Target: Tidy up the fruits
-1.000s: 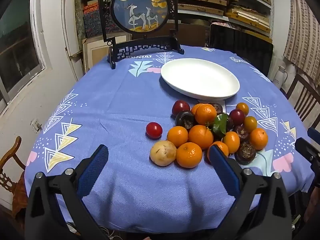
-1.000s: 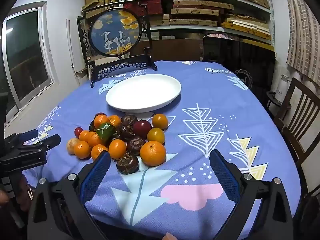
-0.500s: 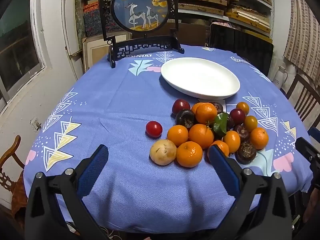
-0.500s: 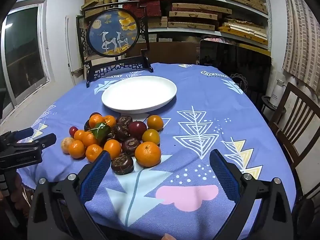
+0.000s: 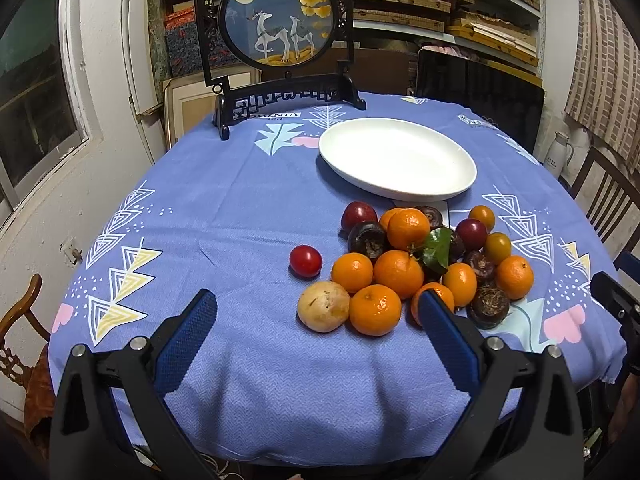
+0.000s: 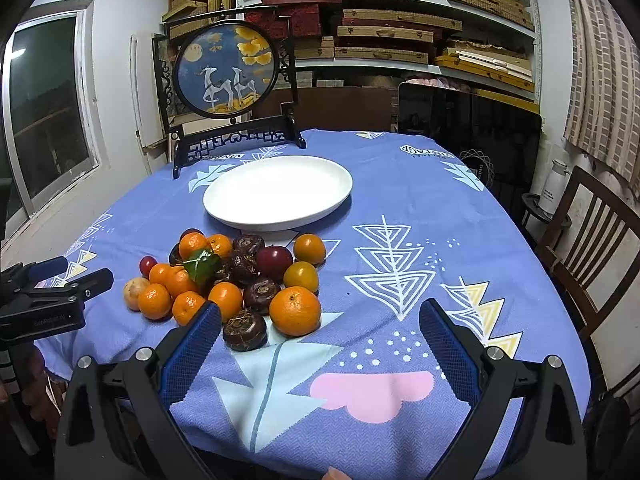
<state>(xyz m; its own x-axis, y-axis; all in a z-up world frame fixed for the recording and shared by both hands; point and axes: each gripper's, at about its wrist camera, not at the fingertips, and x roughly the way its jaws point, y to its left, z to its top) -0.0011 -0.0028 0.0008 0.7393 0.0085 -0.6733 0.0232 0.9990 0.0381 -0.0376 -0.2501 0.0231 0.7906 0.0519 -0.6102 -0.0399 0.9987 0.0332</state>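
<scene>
Fruit pile (image 5: 424, 268) heaped on blue tablecloth (image 5: 224, 220), just on the near side of white plate (image 5: 398, 158), none of it yet on the plate. Plate bare, touched by nothing. Both grippers spread wide and holding nothing: left gripper (image 5: 320, 340) hovering at the table's near edge, short of the pale round fruit (image 5: 323, 306) and the front mandarin (image 5: 375, 309); right gripper (image 6: 320, 344) poised on the other flank, nearest a dark water chestnut (image 6: 245, 328) and a large mandarin (image 6: 295, 311).

Judged as the very start: approach under way, no first pick made. Next move likely to call for lowering one pair of fingers around an outer fruit, then carrying it over the pile to the plate.

Lone red cherry tomato (image 5: 305, 261) lying apart from the pile, on the side away from the right gripper, an easy first grab. Tightly packed fruit, touching one another, liable to roll if nudged. Green leaf (image 5: 436, 250) sticking up mid-pile. Beyond the plate, framed deer screen (image 5: 280, 26) on a black stand; wooden chair (image 6: 592, 248) and white jug (image 6: 554, 188) off to the plate's right, clear of the route.
</scene>
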